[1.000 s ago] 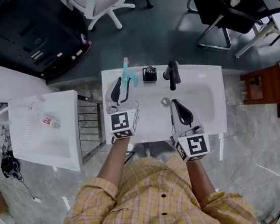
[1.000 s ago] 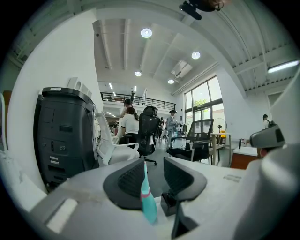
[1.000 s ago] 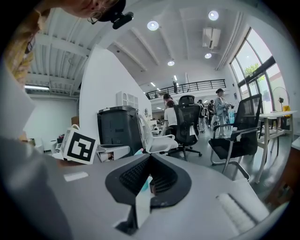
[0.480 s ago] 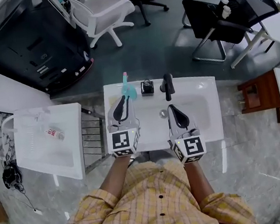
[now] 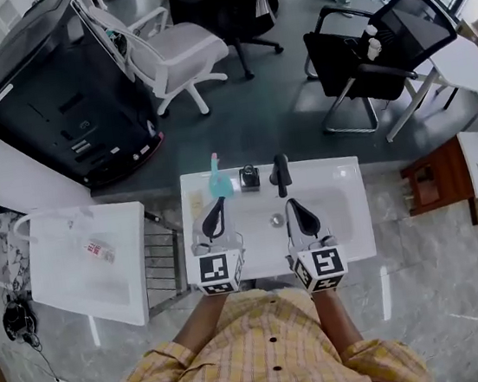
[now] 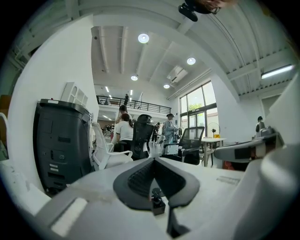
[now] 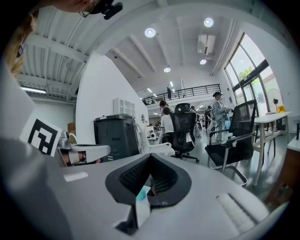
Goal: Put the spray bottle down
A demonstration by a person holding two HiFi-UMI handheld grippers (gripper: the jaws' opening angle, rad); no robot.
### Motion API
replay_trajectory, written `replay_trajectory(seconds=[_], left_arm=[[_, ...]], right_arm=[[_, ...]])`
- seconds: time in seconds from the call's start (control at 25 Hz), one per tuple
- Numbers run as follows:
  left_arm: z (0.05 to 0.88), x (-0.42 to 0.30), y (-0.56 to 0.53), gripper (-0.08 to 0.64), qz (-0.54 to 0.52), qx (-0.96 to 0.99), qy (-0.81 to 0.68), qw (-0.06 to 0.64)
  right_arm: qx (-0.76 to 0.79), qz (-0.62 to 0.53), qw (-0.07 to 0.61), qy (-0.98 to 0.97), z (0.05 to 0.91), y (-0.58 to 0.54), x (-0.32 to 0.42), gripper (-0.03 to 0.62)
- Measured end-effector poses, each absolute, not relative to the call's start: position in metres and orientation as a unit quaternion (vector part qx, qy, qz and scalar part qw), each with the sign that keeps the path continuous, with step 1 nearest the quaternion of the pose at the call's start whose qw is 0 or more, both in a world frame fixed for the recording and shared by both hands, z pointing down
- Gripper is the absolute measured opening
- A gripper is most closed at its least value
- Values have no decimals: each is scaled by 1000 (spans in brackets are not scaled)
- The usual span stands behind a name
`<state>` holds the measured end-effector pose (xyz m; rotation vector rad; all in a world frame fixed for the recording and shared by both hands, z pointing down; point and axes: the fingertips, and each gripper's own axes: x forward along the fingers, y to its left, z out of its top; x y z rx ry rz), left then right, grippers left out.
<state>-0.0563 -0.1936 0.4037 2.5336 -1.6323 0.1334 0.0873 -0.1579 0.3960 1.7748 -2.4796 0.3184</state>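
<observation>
seeing the spray bottle (image 5: 218,184) upright at the sink's (image 5: 347,215) upper-left rim, my left gripper (image 5: 217,216) below it has just clenched empty; right gripper (image 5: 300,214) is clenched too.

Ahead of you, a grey floor (image 5: 282,123) carries a black cabinet (image 5: 52,97), a white chair (image 5: 182,58) and black chairs (image 5: 353,61); round ceiling lights (image 6: 143,38) glow, tall windows (image 6: 199,115) on your right.

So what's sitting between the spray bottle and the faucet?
One small dark item, on the sink ledge between spray bottle and faucet; head view shows it.
</observation>
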Motion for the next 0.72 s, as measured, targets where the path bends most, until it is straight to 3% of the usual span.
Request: replay_trajectory(seconds=[0.72], left_arm=[[381, -46, -169, -2, 41, 852, -521, 34]], right_arm=[[580, 73, 29, -811, 371, -152, 90, 0]])
